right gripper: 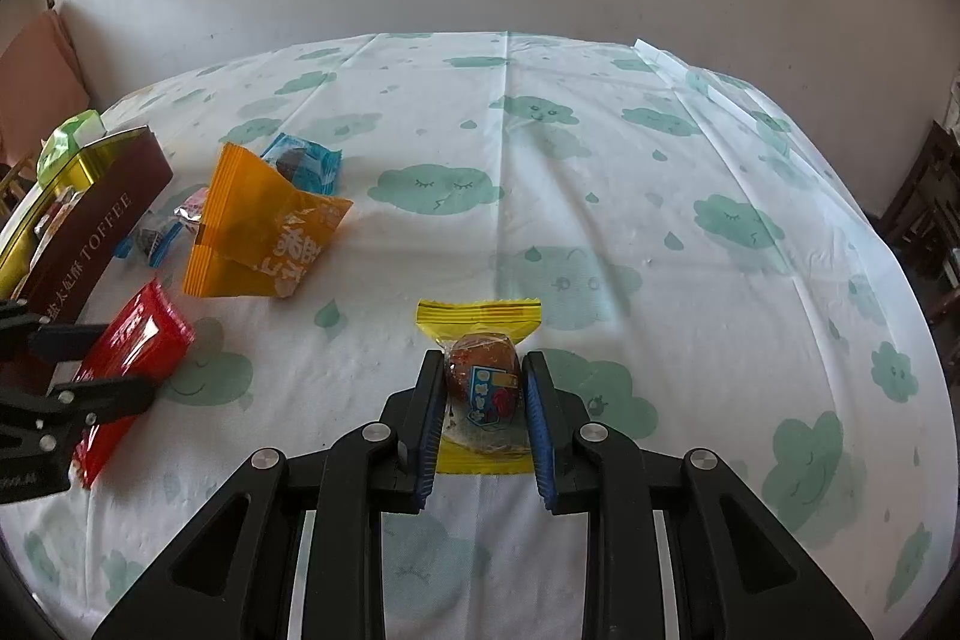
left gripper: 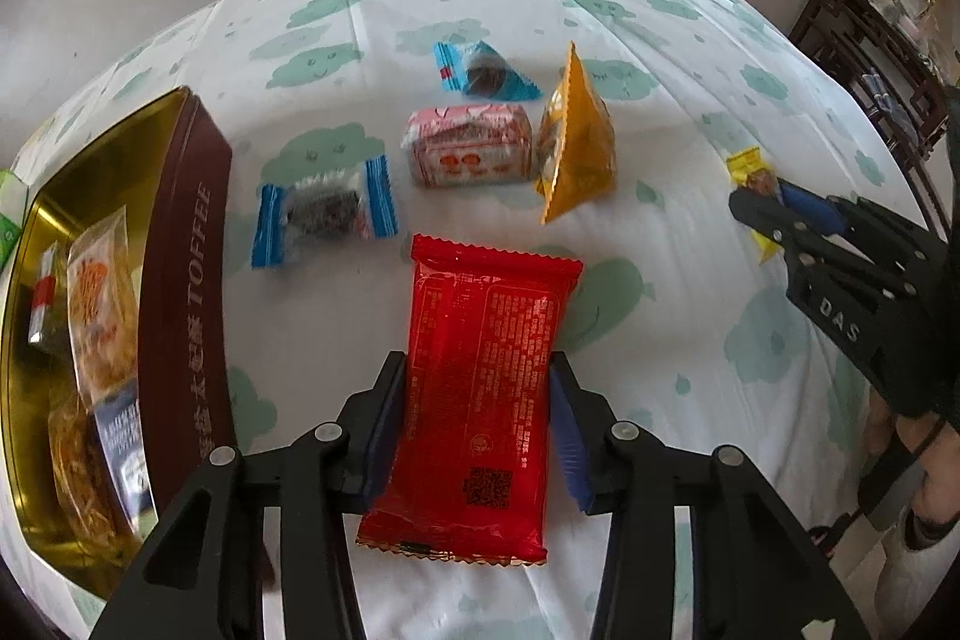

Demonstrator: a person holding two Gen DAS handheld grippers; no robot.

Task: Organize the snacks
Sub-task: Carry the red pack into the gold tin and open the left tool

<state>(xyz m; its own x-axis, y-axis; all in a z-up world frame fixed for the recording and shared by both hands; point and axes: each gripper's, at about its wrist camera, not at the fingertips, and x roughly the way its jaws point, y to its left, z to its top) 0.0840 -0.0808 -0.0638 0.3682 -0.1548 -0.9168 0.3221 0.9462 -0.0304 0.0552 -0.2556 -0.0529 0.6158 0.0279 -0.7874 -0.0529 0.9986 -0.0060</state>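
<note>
A red snack packet (left gripper: 480, 316) lies lengthwise between the blue pads of my left gripper (left gripper: 477, 370), which is shut on it just above the cloud-print tablecloth (left gripper: 690, 280). The right wrist view shows that same packet (right gripper: 141, 340) in the left gripper (right gripper: 123, 367). My right gripper (right gripper: 483, 364) is shut on a yellow-wrapped round brown snack (right gripper: 480, 319) resting on the cloth. From the left wrist view, the right gripper (left gripper: 759, 196) and its yellow snack (left gripper: 744, 163) sit at the far right.
An open gold-lined brown toffee tin (left gripper: 180, 232) with several snacks inside stands at the left. On the cloth ahead lie a blue-wrapped snack (left gripper: 327, 214), a pink packet (left gripper: 468, 148), an orange pyramid bag (left gripper: 576, 148) and another blue packet (left gripper: 483, 70). Dark furniture (left gripper: 870, 58) stands right.
</note>
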